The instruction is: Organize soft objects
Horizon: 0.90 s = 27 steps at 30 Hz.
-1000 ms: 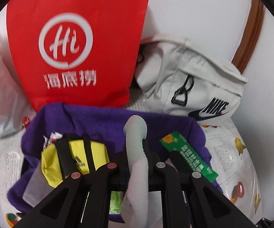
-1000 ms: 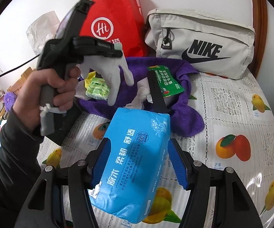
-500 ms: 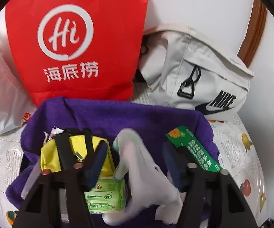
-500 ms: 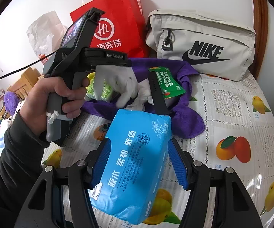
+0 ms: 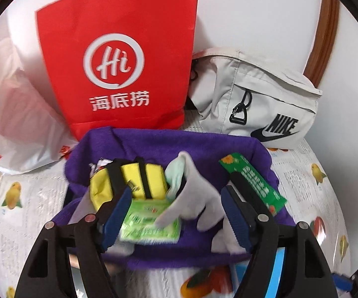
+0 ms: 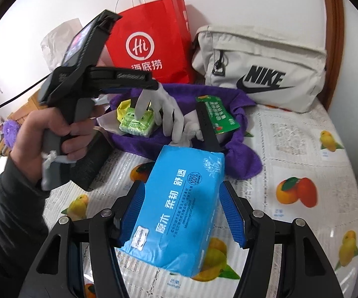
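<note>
Left gripper (image 5: pixel 176 213), jaws just opened, leaves a white glove (image 5: pixel 194 206) on the purple cloth (image 5: pixel 154 146); right gripper (image 6: pixel 182 213) clamps blue tissues (image 6: pixel 179 208), seemingly bound for twelve o'clock next.

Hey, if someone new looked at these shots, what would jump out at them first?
Probably the blue tissue pack, front and centre, clamped in the right gripper. Behind it, the red bag stands against the wall beside a grey Nike bag. Between them lies a purple cloth heaped with small items, where the left gripper, jaws just opened, hangs over a white glove.
</note>
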{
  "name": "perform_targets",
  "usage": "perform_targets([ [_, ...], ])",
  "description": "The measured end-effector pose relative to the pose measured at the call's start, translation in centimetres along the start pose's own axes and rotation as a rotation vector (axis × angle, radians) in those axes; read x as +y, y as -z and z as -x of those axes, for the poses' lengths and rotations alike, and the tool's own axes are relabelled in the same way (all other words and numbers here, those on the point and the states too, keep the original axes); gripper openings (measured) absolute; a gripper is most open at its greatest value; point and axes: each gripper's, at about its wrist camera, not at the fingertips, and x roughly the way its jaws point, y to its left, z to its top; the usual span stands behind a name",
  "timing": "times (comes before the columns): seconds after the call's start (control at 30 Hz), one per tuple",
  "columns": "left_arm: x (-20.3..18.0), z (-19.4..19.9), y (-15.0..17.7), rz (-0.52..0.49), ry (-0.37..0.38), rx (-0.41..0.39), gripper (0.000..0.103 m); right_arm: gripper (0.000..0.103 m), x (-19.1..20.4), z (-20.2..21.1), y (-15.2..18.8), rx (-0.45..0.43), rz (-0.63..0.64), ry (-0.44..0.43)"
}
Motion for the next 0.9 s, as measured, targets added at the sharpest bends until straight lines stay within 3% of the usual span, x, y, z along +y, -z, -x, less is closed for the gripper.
perform_targets([
  [0.3, 2.6, 7.5, 4.9, 0.023, -0.04, -0.022, 0.095, 0.064, 2.2, 4.0, 1.4, -0.036, 0.0, 0.025],
  [0.43, 4.1, 10.9, 7.6, 0.054, -0.07, -0.03, 0.1, 0.077, 2.5, 6.6, 2.2, -0.08, -0.003, 0.055],
  [0.9, 4.8, 20.8, 16.7, 0.05, -0.109, -0.061, 0.101, 0.095, 2.7, 14.7, 6.5, -0.179, -0.085, 0.105],
])
